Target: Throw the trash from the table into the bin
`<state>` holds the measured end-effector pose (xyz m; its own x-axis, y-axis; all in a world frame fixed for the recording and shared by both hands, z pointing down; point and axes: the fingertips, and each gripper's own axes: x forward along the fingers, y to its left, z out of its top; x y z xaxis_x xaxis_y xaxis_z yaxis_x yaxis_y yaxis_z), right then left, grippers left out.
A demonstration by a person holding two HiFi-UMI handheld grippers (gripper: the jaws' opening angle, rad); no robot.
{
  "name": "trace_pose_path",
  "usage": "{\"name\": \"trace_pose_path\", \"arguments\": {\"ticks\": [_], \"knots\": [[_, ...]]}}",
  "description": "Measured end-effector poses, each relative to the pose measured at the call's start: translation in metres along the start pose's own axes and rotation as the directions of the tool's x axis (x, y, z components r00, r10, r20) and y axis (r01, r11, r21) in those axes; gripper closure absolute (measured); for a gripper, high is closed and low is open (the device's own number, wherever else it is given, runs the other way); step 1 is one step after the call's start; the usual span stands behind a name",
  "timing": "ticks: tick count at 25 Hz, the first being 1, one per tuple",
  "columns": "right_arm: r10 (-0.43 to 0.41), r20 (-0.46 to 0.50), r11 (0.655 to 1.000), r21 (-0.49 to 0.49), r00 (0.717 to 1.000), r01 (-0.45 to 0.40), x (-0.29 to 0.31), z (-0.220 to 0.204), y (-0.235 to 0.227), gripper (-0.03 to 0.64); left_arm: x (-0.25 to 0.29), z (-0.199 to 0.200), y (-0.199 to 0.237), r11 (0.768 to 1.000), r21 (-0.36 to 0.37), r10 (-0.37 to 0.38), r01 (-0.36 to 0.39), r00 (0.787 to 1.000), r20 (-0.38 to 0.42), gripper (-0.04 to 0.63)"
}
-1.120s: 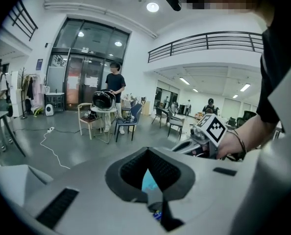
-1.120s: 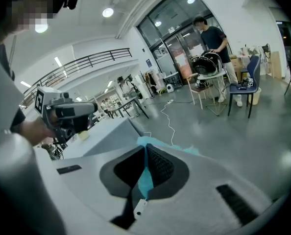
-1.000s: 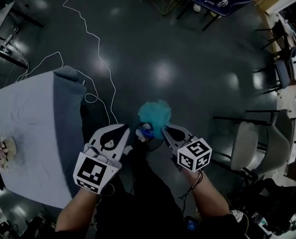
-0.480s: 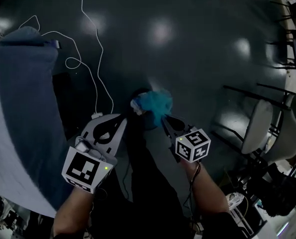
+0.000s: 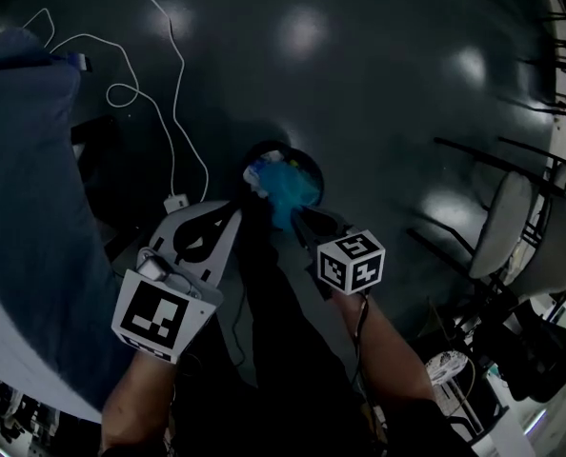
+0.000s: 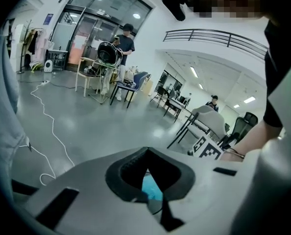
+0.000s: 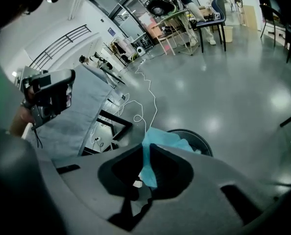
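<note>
Beside counter edge, white cable trailing along floor toward bin. Angling downward, right tool pinching blue tissue over bin mouth; left tool, likewise tilted, pressed together just beside.

We find the round dark plastic bin on the floor at mid-frame in the head view. The crumpled teal sheet hangs over its mouth, nipped in the right tongs just below. The left tongs sit lower left of the bin, closed. The grey cloth-covered surface fills the left edge, and the thin white cable lies on the floor between surface and bin.

Crumpled teal trash over round black bin
</note>
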<state>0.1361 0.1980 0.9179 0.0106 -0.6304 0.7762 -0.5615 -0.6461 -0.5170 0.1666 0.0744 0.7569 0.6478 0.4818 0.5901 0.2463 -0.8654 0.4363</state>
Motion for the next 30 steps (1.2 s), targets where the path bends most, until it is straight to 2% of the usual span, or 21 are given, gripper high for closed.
{"name": "trace_pose_path", "arguments": {"ticks": [1, 3, 4, 6, 8, 12, 18, 22, 27, 30], "knots": [[0.003, -0.02, 1.0, 0.007, 1.0, -0.003, 0.002, -0.005, 0.0, 0.61, 0.001, 0.0, 0.0, 1.0, -0.005, 0.001, -0.001, 1.0, 0.003, 0.583], [0.004, -0.056, 1.0, 0.01, 0.998, -0.003, 0.005, -0.014, 0.001, 0.48, 0.002, 0.001, -0.002, 1.0, -0.014, -0.003, 0.003, 1.0, 0.007, 0.583], [0.001, -0.069, 1.0, 0.011, 0.998, 0.0, 0.006, -0.017, 0.001, 0.447, 0.003, 0.001, -0.004, 1.0, -0.015, -0.006, 0.006, 1.0, 0.008, 0.583], [-0.006, -0.089, 1.0, 0.015, 0.996, 0.007, 0.009, -0.022, 0.0, 0.393, 0.004, 0.002, -0.005, 1.0, -0.011, -0.013, 0.013, 1.0, 0.005, 0.583], [-0.009, -0.1, 1.0, 0.022, 0.995, 0.011, 0.011, -0.026, -0.001, 0.373, 0.006, 0.001, -0.006, 1.0, 0.002, -0.016, 0.016, 1.0, -0.002, 0.583], [-0.013, -0.082, 0.999, 0.029, 0.997, 0.015, 0.004, -0.022, -0.001, 0.368, 0.005, 0.003, -0.008, 1.0, 0.01, -0.01, 0.01, 1.0, -0.006, 0.583], [0.032, 0.007, 0.999, 0.036, 0.999, -0.033, -0.028, 0.014, 0.024, 0.368, -0.016, 0.03, -0.02, 0.999, 0.036, 0.006, -0.006, 1.0, 0.016, 0.583], [0.085, 0.037, 0.996, 0.024, 0.996, -0.086, -0.072, 0.047, 0.06, 0.369, -0.048, 0.064, -0.048, 0.997, 0.078, 0.016, -0.022, 0.997, 0.071, 0.583], [0.137, 0.084, 0.99, -0.023, 0.987, -0.136, -0.123, 0.098, 0.1, 0.377, -0.084, 0.117, -0.104, 0.99, 0.141, -0.002, -0.013, 0.994, 0.11, 0.583], [0.175, 0.079, 0.984, -0.039, 0.981, -0.172, -0.159, 0.117, 0.131, 0.394, -0.113, 0.149, -0.139, 0.99, 0.142, -0.013, -0.006, 0.991, 0.134, 0.583]]}}
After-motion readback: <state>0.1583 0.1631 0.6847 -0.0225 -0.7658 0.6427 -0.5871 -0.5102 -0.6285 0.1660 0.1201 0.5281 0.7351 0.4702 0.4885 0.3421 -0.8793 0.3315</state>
